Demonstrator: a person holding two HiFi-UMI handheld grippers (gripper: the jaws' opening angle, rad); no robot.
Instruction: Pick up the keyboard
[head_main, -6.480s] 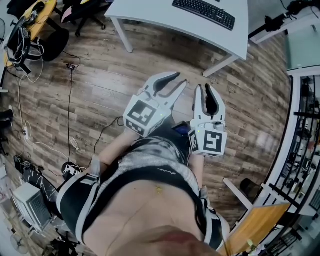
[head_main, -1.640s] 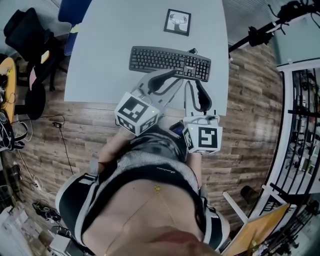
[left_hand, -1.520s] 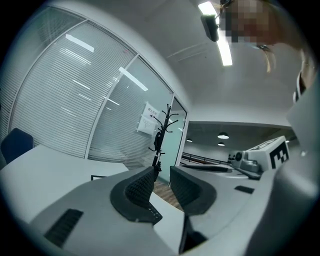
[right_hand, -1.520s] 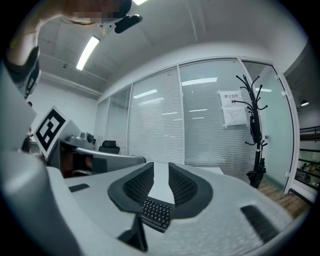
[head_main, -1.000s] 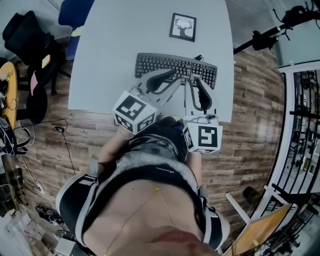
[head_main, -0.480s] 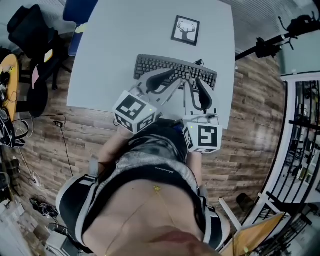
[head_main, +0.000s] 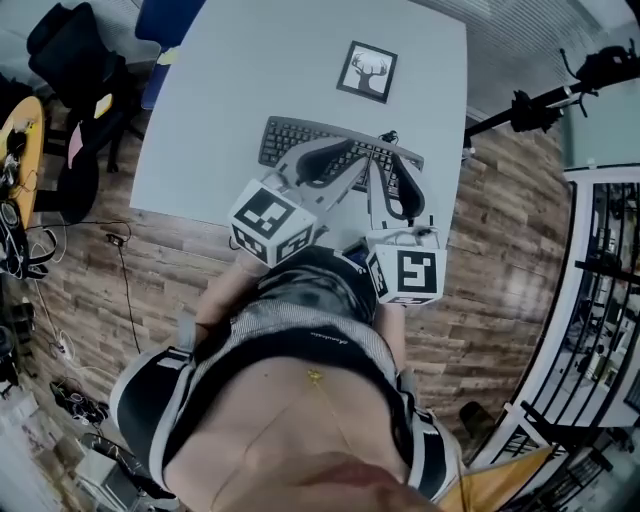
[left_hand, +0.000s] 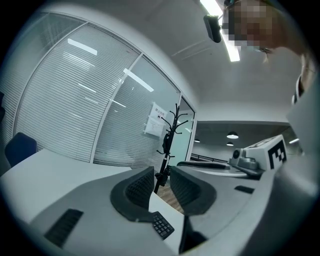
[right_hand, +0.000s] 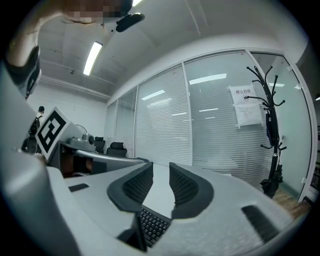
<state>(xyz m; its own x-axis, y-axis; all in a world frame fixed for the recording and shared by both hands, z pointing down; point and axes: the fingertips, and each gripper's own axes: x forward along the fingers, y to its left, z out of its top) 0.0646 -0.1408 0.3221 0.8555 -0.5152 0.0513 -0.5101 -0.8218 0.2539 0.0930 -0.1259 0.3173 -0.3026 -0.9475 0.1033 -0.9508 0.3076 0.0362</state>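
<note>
A black keyboard (head_main: 287, 141) lies across the near half of a white table (head_main: 240, 70). Both grippers hang level above it, side by side and pointing away from me. My left gripper (head_main: 366, 160) covers the keyboard's middle, its jaws together with nothing between them. My right gripper (head_main: 389, 166) covers the keyboard's right part, its jaws just as close and empty. In the left gripper view, a few keys of the keyboard (left_hand: 162, 225) show below the left gripper (left_hand: 161, 172). The right gripper view has the keyboard (right_hand: 150, 226) under the right gripper (right_hand: 161, 172). Neither gripper touches the keyboard.
A framed deer picture (head_main: 366, 71) lies on the table beyond the keyboard. Black office chairs (head_main: 75, 60) stand to the left. A black stand (head_main: 545, 100) reaches in at the right, over wooden floor. A coat rack (right_hand: 270, 125) stands by the glass wall.
The table and keyboard have come nearer beneath me, and both grippers now reach further over the keyboard. The jaws of both look the same as before.
</note>
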